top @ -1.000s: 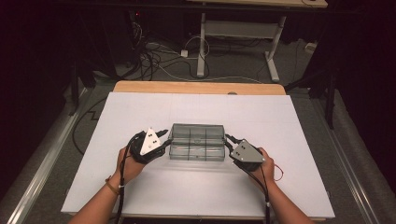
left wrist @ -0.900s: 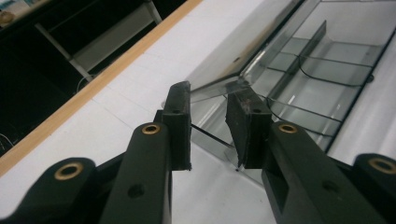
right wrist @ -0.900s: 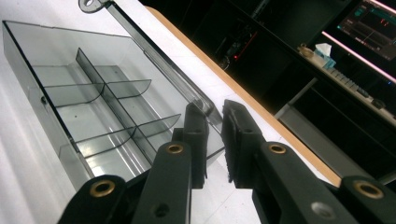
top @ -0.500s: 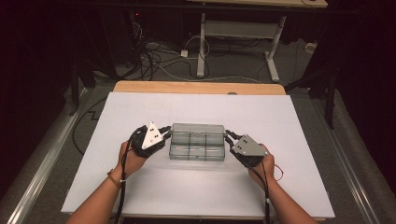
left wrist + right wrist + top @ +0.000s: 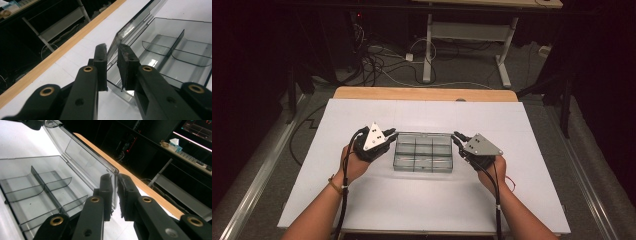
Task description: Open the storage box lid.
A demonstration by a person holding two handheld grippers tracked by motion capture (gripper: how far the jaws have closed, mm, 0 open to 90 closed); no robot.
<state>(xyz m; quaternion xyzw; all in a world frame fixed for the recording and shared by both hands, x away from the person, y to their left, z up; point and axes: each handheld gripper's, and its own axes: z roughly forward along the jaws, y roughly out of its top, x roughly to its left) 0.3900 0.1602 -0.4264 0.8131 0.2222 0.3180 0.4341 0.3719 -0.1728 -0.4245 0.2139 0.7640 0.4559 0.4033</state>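
Nearest the person, on the white tabletop [image 5: 422,200], a clear compartment box [image 5: 424,159] is kept centred. Its hinged lid [image 5: 87,152] is pinched at opposite end edges by the left tool [image 5: 112,56] and the right tool [image 5: 114,185], apparently so it swings up evenly. Beyond, a wooden edge strip [image 5: 427,93] is seen.

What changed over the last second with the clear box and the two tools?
The left tool has just been closing and now pinches the lid at its end; the right tool was already shut on the other end. Both rose slightly, swinging the lid up. The compartment box stayed on the white table.
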